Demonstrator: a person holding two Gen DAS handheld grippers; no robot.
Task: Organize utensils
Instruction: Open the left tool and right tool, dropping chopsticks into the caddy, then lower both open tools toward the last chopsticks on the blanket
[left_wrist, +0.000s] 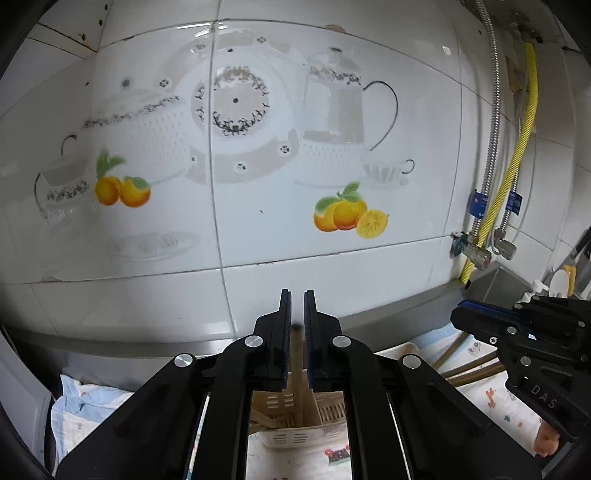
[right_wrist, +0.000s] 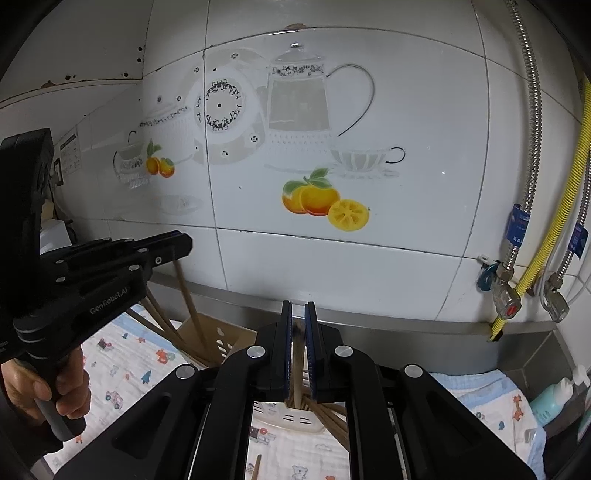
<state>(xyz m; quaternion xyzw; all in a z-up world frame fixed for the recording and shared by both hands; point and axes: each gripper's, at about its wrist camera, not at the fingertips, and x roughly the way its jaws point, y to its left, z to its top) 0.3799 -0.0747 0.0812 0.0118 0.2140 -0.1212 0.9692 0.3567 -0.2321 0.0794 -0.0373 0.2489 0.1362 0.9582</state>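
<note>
- Left gripper (left_wrist: 297, 295) clamped on one chopstick (left_wrist: 296, 354), upright over near cream slotted holder (left_wrist: 295, 437).
- Right gripper (right_wrist: 298, 306) pinching one chopstick (right_wrist: 297, 365) above holder (right_wrist: 295, 421), several chopsticks inside.

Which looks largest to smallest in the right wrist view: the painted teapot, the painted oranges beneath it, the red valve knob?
1. Grey painted teapot on the wall tile
2. Painted oranges with a lemon slice
3. Small red valve knob; it stands slightly nearer, yet clearly looks smallest.

Chopsticks (right_wrist: 192, 314) in holder (right_wrist: 221, 341), on cloth (right_wrist: 122, 369), tiled wall (right_wrist: 332, 258) behind
</note>
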